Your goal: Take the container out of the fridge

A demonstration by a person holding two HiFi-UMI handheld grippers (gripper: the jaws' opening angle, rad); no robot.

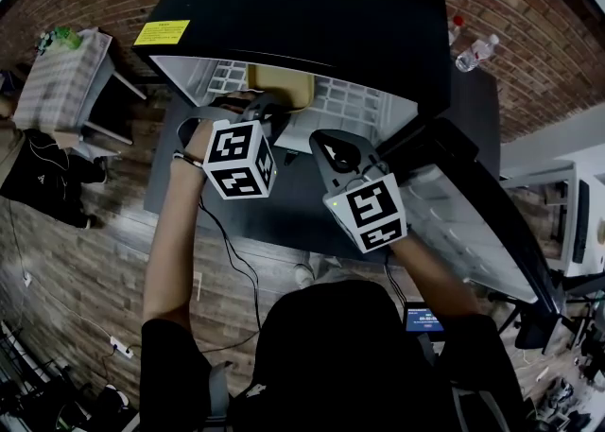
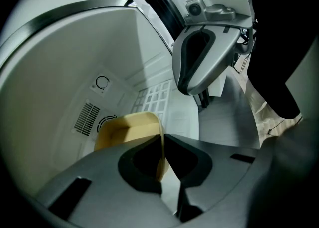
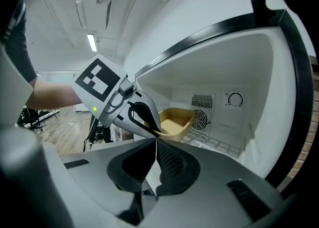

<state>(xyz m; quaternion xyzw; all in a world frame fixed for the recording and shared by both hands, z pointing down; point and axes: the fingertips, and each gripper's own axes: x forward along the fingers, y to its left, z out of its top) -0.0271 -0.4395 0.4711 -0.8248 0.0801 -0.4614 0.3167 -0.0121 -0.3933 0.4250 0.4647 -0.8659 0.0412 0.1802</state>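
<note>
A yellow container (image 1: pixel 281 85) sits on the shelf inside the small black fridge (image 1: pixel 312 5). My left gripper (image 1: pixel 269 111) reaches into the fridge opening. In the left gripper view its jaws (image 2: pixel 163 141) are shut on the near wall of the container (image 2: pixel 130 128), with the thin wall pinched between the two pads. My right gripper (image 1: pixel 333 149) hovers just outside the opening, to the right of the left one. In the right gripper view its jaws (image 3: pixel 156 140) are shut and hold nothing. Past them that view shows the container (image 3: pixel 175 121) with the left gripper's fingers (image 3: pixel 144 119) on its rim.
The fridge door (image 1: pixel 477 227) stands open at the right. A white wire shelf (image 1: pixel 352 99) lines the fridge floor, and a fan vent (image 3: pixel 200 118) is on the back wall. The fridge rests on a dark table (image 1: pixel 284 208). Two water bottles (image 1: pixel 475 52) lie behind it.
</note>
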